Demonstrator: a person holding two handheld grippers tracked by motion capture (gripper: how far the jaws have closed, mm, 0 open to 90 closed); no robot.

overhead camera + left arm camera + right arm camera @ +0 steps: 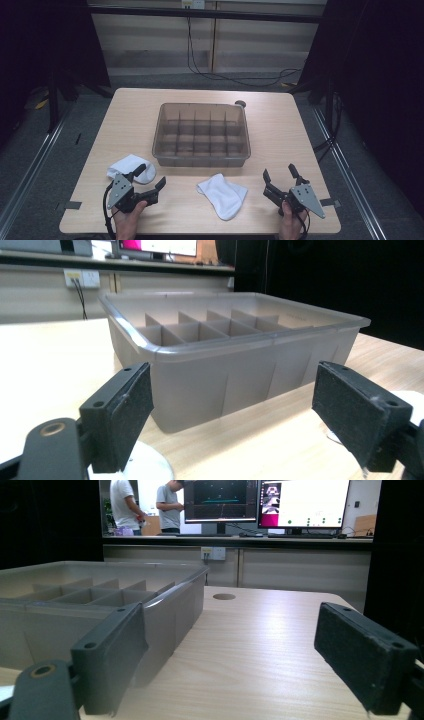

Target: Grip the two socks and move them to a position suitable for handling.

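A grey translucent bin (pixel 201 135) with several divider compartments sits mid-table; its near wall (pixel 240 375) faces the left gripper view, and its right corner (pixel 170 605) shows in the right gripper view. A white sock (pixel 223 195) lies flat in front of the bin. A second white sock (pixel 129 166) lies at the front left, partly under my left gripper (pixel 150 178), which is open with nothing between its jaws; that sock's edge (pixel 145 465) shows below them. My right gripper (pixel 280 174) stands open over bare table at the front right (pixel 230 645).
The wooden table (pixel 135 110) has a round cable hole (pixel 240 103) behind the bin. Black frame posts flank the table, and cables trail on the floor beyond. In the right gripper view, monitors (pixel 260 502) and two people stand far off.
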